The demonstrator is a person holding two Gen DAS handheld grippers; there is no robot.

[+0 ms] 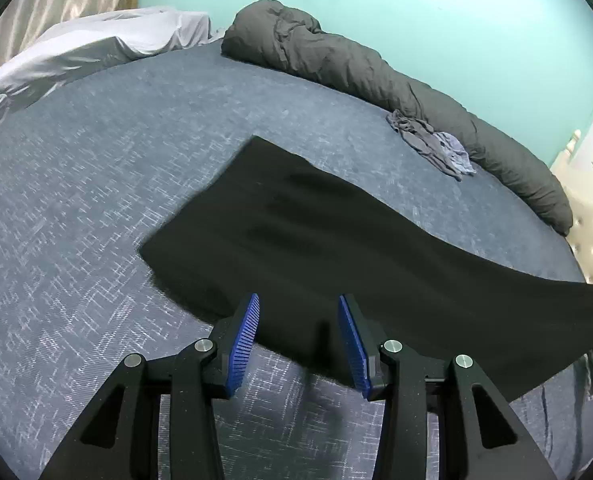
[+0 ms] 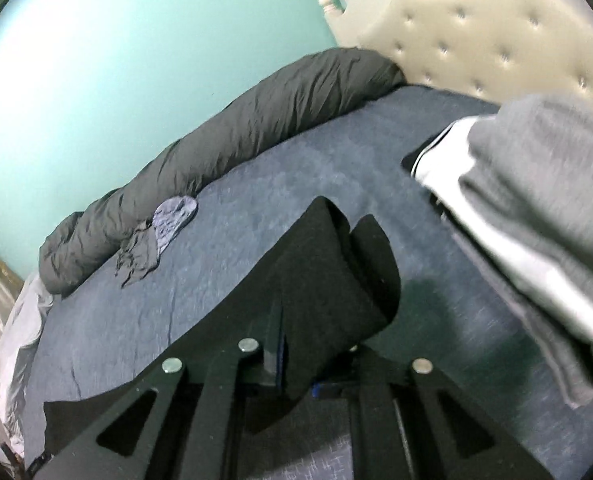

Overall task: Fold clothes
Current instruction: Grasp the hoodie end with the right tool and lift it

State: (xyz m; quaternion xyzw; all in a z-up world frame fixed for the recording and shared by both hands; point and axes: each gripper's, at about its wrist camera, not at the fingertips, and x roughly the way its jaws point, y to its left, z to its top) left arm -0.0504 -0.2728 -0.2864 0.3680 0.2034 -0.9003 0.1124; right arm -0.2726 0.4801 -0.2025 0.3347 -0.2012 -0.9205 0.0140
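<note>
A black garment (image 1: 296,232) lies spread on the blue bed cover (image 1: 76,208), its right end lifted off toward the frame's right edge. My left gripper (image 1: 298,340) is open, its blue pads (image 1: 248,336) hovering over the garment's near edge, empty. In the right wrist view my right gripper (image 2: 300,360) is shut on a bunched end of the black garment (image 2: 328,272), held above the bed; the cloth drapes over the fingers and hides them.
A rolled dark grey duvet (image 1: 376,76) lies along the teal wall. A small crumpled grey-blue garment (image 1: 432,144) sits beside it. A stack of folded grey and white clothes (image 2: 536,208) lies near the tufted cream headboard (image 2: 488,40). A pale sheet (image 1: 76,52) is at the far left.
</note>
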